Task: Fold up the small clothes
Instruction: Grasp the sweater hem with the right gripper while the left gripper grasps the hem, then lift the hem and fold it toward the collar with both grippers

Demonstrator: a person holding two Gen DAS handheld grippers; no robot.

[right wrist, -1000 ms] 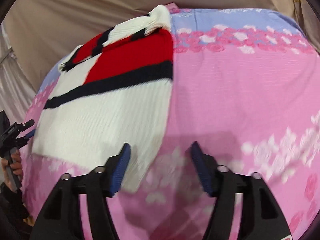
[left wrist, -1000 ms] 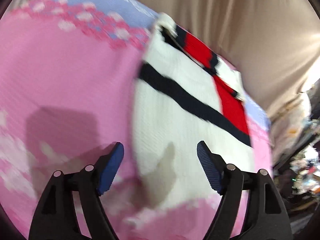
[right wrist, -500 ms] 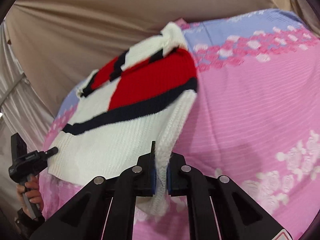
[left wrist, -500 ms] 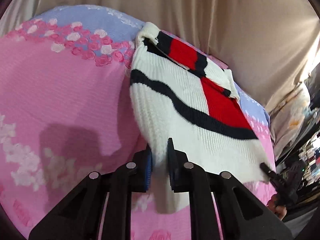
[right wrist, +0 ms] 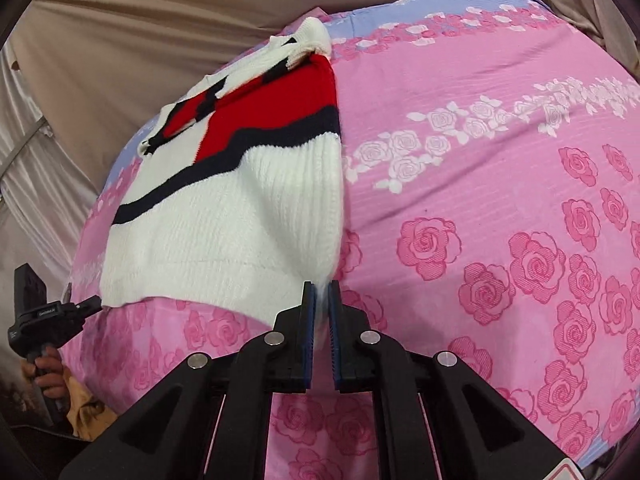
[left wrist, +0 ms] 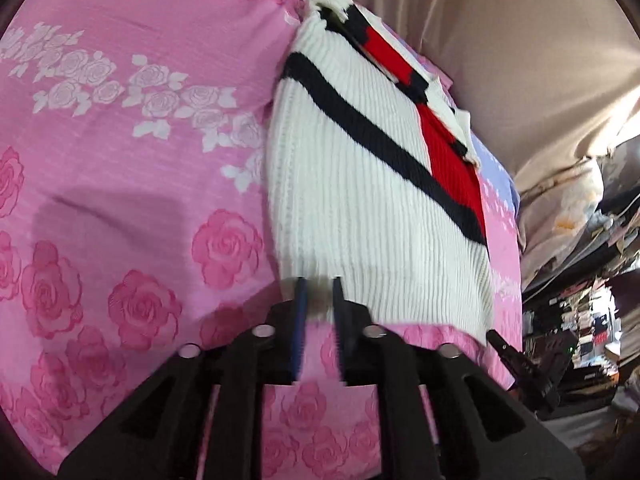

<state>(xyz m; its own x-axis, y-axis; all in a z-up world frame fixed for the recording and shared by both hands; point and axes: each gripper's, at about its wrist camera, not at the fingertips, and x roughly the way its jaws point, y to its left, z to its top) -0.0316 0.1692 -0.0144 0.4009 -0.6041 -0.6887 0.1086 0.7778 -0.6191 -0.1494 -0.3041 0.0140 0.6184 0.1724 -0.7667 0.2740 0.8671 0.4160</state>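
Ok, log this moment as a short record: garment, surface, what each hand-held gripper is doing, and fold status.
garment: white knit sweater with a navy stripe and red panel, spread out
surface: pink rose-print bedsheet
left hand-held gripper: pinching the near hem at one corner, jaws easing open slightly
right hand-held gripper: pinching the near hem at the other corner, jaws easing open slightly
hem: both held corners lifted a little off the sheet
fold status: not yet folded over
backdrop: beige cloth behind the bed
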